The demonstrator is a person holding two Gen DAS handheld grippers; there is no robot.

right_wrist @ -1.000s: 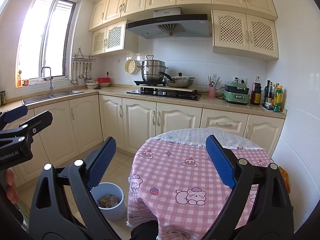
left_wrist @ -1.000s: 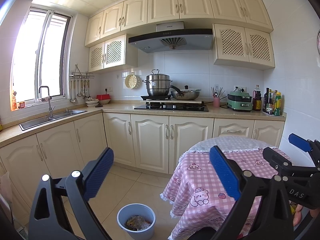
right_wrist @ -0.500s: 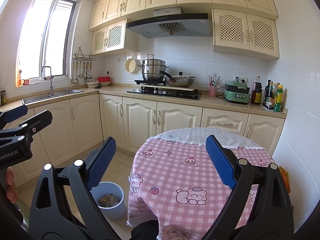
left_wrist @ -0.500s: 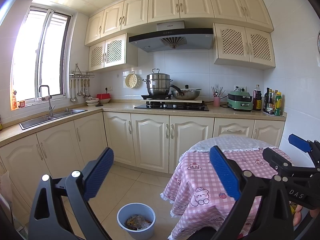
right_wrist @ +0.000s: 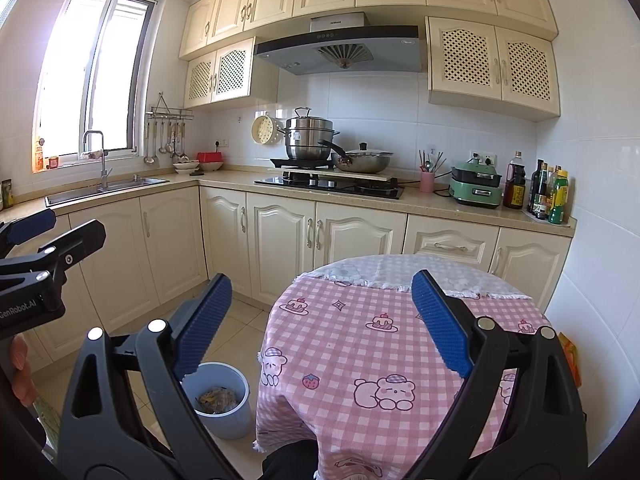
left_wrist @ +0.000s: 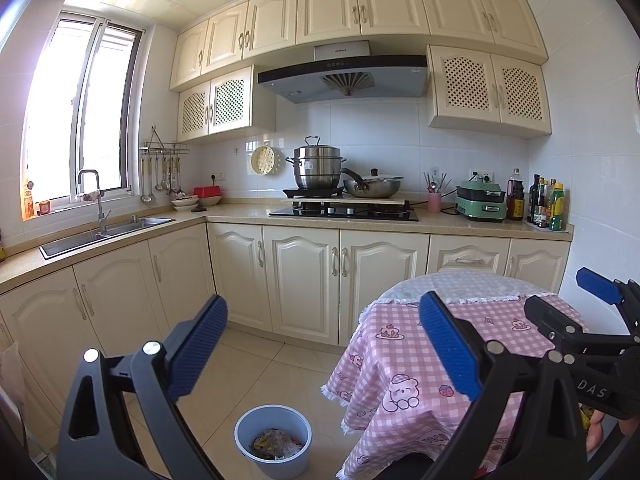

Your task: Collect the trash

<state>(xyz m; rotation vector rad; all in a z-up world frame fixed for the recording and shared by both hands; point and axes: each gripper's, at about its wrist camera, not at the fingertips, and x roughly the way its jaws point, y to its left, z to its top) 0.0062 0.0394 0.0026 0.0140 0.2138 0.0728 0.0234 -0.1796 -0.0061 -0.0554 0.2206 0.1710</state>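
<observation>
Trash [left_wrist: 275, 444] lies in a pale blue bin [left_wrist: 273, 438] on the floor tiles, just left of the round table [left_wrist: 404, 364] with its pink checked cloth. What the scraps are is hard to make out; they look like crumpled wrappers. From the left wrist view, the left gripper [left_wrist: 320, 350] hangs above the bin with its blue pads wide apart and nothing between them. The right gripper [left_wrist: 568, 300] pokes in at the right edge over the table, its body cut off by the frame.

From the right wrist view, the right gripper [right_wrist: 322, 320] is spread apart and empty above the table [right_wrist: 360, 344]. Its left finger hides part of the bin [right_wrist: 218, 400], which sits just left of the table. The left gripper [right_wrist: 52, 228] enters at the left edge, mostly cut off, with fingertips [right_wrist: 18, 368] of a hand showing beneath it.
</observation>
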